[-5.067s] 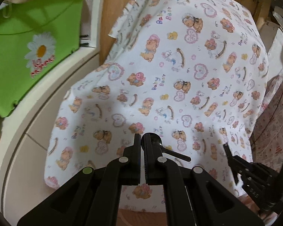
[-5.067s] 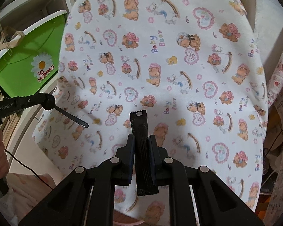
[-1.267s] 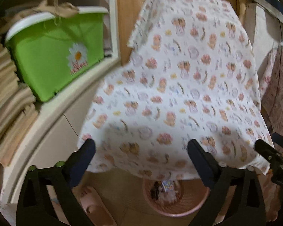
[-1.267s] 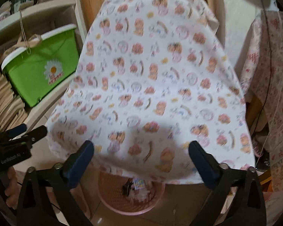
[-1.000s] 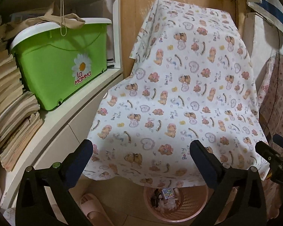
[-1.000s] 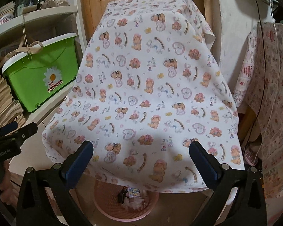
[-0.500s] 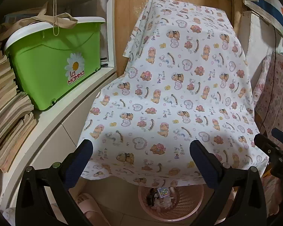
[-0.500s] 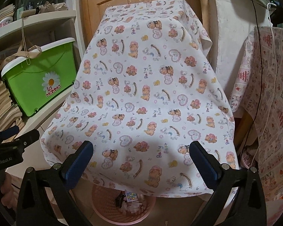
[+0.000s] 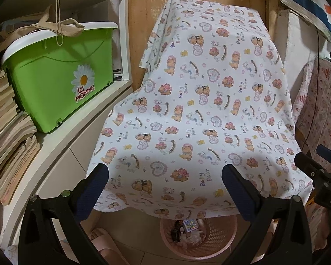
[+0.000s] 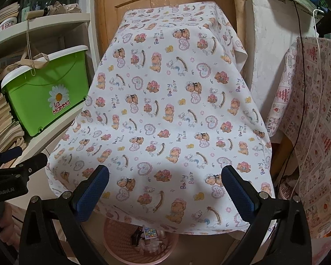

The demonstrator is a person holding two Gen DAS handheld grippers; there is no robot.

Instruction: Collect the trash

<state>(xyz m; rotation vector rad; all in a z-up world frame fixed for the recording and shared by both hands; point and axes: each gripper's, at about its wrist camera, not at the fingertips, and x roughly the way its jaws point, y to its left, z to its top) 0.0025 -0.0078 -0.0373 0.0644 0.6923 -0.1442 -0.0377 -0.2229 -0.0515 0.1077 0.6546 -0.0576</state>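
Pink trash basket half-hidden under teddy-print cloth

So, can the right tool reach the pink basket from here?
Probably yes. The right tool is open and empty, and the basket sits on the floor just below it; only the cloth edge overhangs its far rim.

I counted one bear-print cloth, spread across the middle of my view. One pink mesh wastebasket stood at six o'clock under its hem, holding several scraps I could not number. One green tub sat at nine o'clock, beside one stack of papers. One slipper lay at seven o'clock.
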